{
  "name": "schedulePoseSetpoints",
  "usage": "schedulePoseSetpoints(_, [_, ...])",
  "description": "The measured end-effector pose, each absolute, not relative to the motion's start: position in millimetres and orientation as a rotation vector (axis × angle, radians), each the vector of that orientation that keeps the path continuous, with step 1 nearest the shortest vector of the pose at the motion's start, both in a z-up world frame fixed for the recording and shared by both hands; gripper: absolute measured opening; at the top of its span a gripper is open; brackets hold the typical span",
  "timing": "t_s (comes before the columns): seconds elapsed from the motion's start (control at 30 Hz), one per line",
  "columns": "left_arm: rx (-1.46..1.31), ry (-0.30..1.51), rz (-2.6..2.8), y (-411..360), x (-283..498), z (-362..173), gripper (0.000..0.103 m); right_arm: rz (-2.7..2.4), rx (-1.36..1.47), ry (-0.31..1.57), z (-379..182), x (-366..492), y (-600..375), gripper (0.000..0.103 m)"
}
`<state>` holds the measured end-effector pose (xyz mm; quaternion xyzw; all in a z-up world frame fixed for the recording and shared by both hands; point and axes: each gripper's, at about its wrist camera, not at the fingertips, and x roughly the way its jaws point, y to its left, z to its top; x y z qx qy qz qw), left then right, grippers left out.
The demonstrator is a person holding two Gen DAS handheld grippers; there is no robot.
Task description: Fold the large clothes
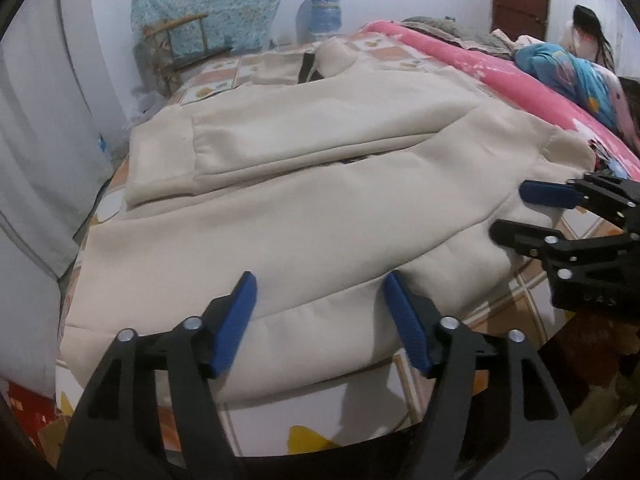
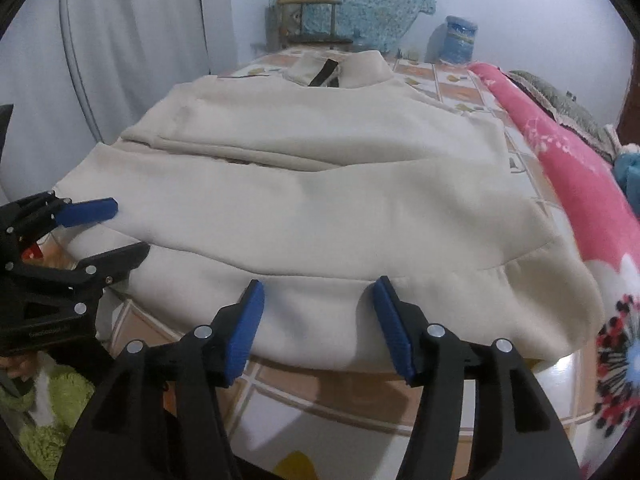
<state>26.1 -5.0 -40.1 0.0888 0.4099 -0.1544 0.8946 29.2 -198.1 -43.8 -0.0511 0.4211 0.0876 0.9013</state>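
A large cream sweatshirt [image 1: 320,184] lies flat on the bed, sleeves folded across the body, collar at the far end; it also shows in the right wrist view [image 2: 328,192]. My left gripper [image 1: 320,292] is open, its blue pads just above the near hem on the left side. My right gripper [image 2: 318,296] is open over the near hem further right. Each gripper shows in the other's view: the right one [image 1: 516,212] at the hem's right end, the left one [image 2: 128,228] at its left end, both with jaws apart and empty.
The bed has a tiled-pattern sheet [image 2: 320,384]. A pink blanket [image 2: 580,184] lies along the right side. A person [image 1: 588,36] sits at the far right. A wooden chair [image 1: 180,52], a water jug [image 1: 322,12] and a curtain [image 1: 36,120] stand beyond.
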Motion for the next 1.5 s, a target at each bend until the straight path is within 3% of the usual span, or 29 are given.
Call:
schedulePoseSetpoints(0.1, [0.172, 0.874, -0.297, -1.2, 28.3, -41.1, 0.075, 0.144, -0.1, 0.824, -27.9, 23.0, -207.2, 0.057])
schedulePoseSetpoints(0.17, [0.169, 0.891, -0.278, -4.4, 30.9, -40.3, 0.078, 0.085, -0.098, 0.8, -22.0, 24.6, -220.9, 0.065])
schedulePoseSetpoints(0.23, [0.17, 0.903, -0.259, -7.5, 32.0, -38.4, 0.082, 0.024, -0.073, 0.82, -27.4, 29.9, -235.3, 0.066])
schedulePoseSetpoints(0.33, [0.158, 0.922, -0.246, -5.2, 33.2, -38.5, 0.084, -0.066, -0.018, 0.898, -53.0, 41.6, -257.8, 0.08])
schedulePoseSetpoints(0.6, [0.144, 0.856, -0.228, 1.8, 33.0, -10.4, 0.085, -0.029, 0.138, 0.88, -31.1, 49.0, -275.5, 0.08])
schedulePoseSetpoints(0.83, [0.113, 0.931, -0.175, -5.1, 74.7, -20.4, 0.086, 0.039, 0.229, 0.906, -20.6, 79.0, -263.8, 0.08])
schedulePoseSetpoints(1.0, [0.086, 0.954, -0.139, -7.9, 88.7, -38.1, 0.093, 0.025, 0.173, 1.0, -40.3, 103.8, -251.2, 0.089])
schedulePoseSetpoints(1.07, [0.089, 0.953, -0.129, -8.6, 88.3, -39.2, 0.095, 0.017, 0.101, 1.014, -47.1, 106.7, -241.8, 0.096])
schedulePoseSetpoints(1.5, [0.075, 0.943, -0.11, -8.1, 88.4, -40.1, 0.095, 0.006, 0.011, 1.017, -51.1, 104.0, -231.6, 0.097])
